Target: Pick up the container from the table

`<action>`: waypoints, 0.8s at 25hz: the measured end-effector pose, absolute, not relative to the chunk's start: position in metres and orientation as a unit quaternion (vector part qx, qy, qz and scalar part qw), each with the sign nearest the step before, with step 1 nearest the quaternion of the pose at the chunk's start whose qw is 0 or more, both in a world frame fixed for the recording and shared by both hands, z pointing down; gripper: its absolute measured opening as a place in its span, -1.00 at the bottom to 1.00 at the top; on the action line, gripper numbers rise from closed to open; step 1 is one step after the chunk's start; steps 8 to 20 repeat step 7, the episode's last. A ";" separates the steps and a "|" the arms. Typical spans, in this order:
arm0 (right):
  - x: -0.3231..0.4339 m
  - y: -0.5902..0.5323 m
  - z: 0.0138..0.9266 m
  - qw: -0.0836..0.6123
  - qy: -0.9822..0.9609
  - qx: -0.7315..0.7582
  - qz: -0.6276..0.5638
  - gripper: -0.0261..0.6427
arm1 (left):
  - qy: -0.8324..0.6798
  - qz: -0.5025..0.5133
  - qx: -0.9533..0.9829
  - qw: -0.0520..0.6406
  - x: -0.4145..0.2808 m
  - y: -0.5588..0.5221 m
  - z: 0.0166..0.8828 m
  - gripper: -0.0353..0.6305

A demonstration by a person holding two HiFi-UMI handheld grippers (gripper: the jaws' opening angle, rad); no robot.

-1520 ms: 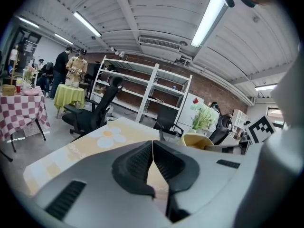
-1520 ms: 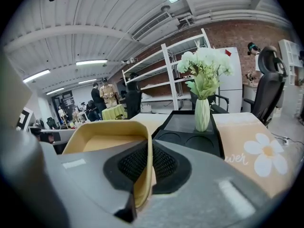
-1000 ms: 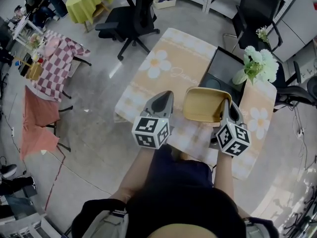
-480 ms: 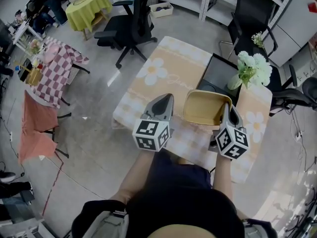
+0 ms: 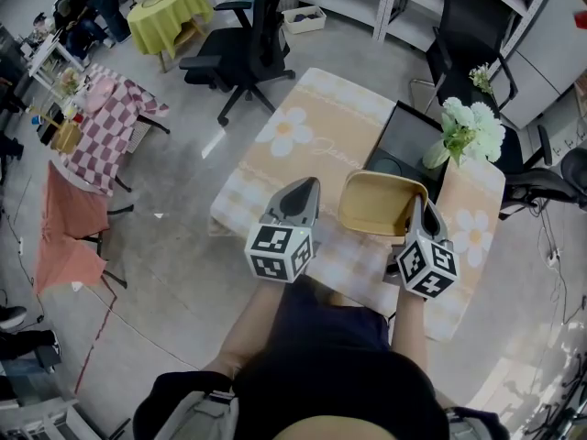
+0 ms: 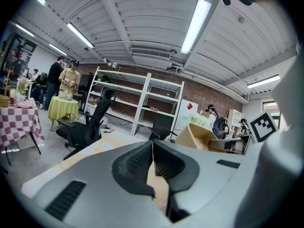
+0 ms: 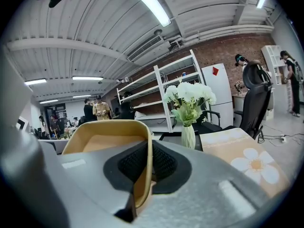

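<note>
One tan plastic container (image 5: 378, 205) with rounded corners sits just right of the middle of the head view, its open side facing up toward the camera. The right hand-held gripper (image 5: 415, 211) is clamped on the container's right wall: in the right gripper view the two jaws of this hand-held gripper (image 7: 151, 148) press on the thin tan wall (image 7: 142, 175), one from inside and one from outside. The container is over the near part of the desk (image 5: 316, 122); if its base touches the desk, I cannot tell.

Just beside it, on the left, is the left hand-held gripper (image 5: 305, 189), apart from the container. Its jaws are together and nothing is between them (image 6: 153, 148); the container (image 6: 202, 136) shows at the right of the left gripper view.

The desk carries a peach cloth with white daisy prints. A black rectangular mat (image 5: 404, 145) lies on it behind the container, and a vase of white flowers (image 5: 470, 128) stands at the mat's right edge, also visible upright in the right gripper view (image 7: 188, 103).

A black office chair (image 5: 240, 49) stands on the grey floor past the desk, in the upper middle. A small table with a pink checked cloth (image 5: 108, 122) is at the upper left.
</note>
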State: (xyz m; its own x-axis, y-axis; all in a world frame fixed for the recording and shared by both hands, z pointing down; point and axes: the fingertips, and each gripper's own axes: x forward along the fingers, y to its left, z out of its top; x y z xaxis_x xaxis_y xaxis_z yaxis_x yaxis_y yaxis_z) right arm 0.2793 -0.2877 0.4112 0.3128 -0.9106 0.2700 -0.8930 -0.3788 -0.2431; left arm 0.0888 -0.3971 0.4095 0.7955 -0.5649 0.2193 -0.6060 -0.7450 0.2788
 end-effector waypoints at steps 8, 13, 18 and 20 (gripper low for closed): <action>0.275 -0.285 0.417 0.023 0.559 -0.807 -0.189 -0.89 | -0.320 0.065 0.929 0.174 0.083 -0.394 0.417 -0.86; 0.275 -0.285 0.417 0.023 0.559 -0.807 -0.189 -0.89 | -0.320 0.065 0.929 0.174 0.083 -0.394 0.417 -0.86; 0.275 -0.285 0.417 0.023 0.559 -0.807 -0.189 -0.89 | -0.320 0.065 0.929 0.174 0.083 -0.394 0.417 -0.86; 0.275 -0.285 0.417 0.023 0.559 -0.807 -0.189 -0.89 | -0.320 0.065 0.929 0.174 0.083 -0.394 0.417 -0.86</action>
